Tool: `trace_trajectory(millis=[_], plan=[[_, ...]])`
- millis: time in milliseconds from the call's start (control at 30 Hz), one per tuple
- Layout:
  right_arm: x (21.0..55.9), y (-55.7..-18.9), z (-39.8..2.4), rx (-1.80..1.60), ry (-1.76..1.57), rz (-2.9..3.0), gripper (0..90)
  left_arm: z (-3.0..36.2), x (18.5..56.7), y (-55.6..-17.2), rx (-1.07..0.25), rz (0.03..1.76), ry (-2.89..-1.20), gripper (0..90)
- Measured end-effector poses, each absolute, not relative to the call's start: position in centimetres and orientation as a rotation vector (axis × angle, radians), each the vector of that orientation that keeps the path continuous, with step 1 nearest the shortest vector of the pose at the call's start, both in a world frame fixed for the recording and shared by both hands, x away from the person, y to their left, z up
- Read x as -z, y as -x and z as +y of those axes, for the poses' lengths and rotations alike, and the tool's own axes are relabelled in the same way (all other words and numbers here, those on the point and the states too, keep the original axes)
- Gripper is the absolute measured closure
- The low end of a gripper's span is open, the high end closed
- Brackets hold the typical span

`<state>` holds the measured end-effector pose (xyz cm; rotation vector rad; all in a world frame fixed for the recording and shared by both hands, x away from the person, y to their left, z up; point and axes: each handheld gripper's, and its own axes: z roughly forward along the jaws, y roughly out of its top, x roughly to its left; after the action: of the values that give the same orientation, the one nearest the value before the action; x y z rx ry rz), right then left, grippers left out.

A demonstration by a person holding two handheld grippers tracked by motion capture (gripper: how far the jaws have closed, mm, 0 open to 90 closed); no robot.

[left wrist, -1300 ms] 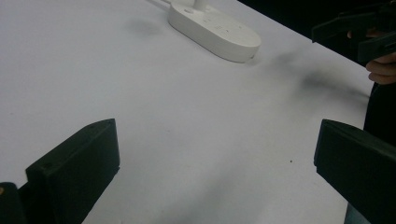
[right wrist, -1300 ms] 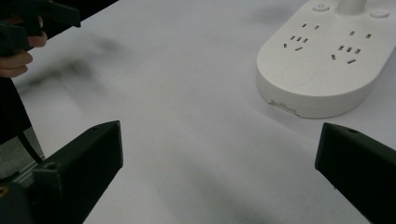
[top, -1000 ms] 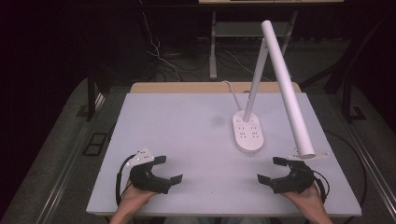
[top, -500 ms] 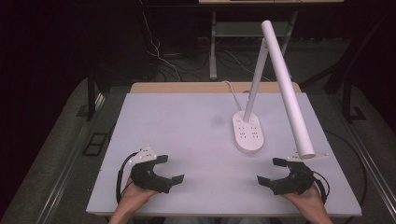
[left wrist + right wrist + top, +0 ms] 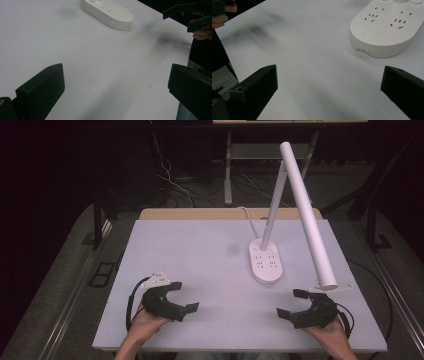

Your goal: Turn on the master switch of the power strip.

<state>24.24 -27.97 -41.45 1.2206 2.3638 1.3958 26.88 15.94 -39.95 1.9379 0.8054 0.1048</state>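
On the desk (image 5: pixel 200 250) stood a white lamp (image 5: pixel 305 210), its oval base (image 5: pixel 266 261) right of centre and toward the far half, with sockets on its top face. From the base a thin stem rose and a long tube head slanted down toward the near right, its end hanging above the right tongs (image 5: pixel 295 304). The base's long axis ran roughly from near to far, with the near end turned slightly right.

Both tongs rested low at the near edge, each held in a hand, with jaws spread wide and nothing between them. The left tongs (image 5: pixel 182 296) lay at the near left, well apart from the base, which sat far off to the upper middle in the left gripper view (image 5: pixel 107 13). The right tongs lay near the base's near end; in the right gripper view the base (image 5: pixel 387 27) showed ahead and to the right of the jaws, close but not touching.

I judged the right hand the nearer one: the base lay forward and slightly left of it on the desk, so a short reach ahead would bring it there, while the left would have to cross much of the desk.
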Motion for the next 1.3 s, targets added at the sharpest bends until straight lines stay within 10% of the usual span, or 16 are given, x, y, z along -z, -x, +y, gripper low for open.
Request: trace_trajectory(millis=[1300], plan=[[41.5, -24.2, -28.2, -1.404, -1.216, 2.366, 0.5, 12.6, 36.6, -31.0, -0.098, 0.749, -2.007, 0.0]])
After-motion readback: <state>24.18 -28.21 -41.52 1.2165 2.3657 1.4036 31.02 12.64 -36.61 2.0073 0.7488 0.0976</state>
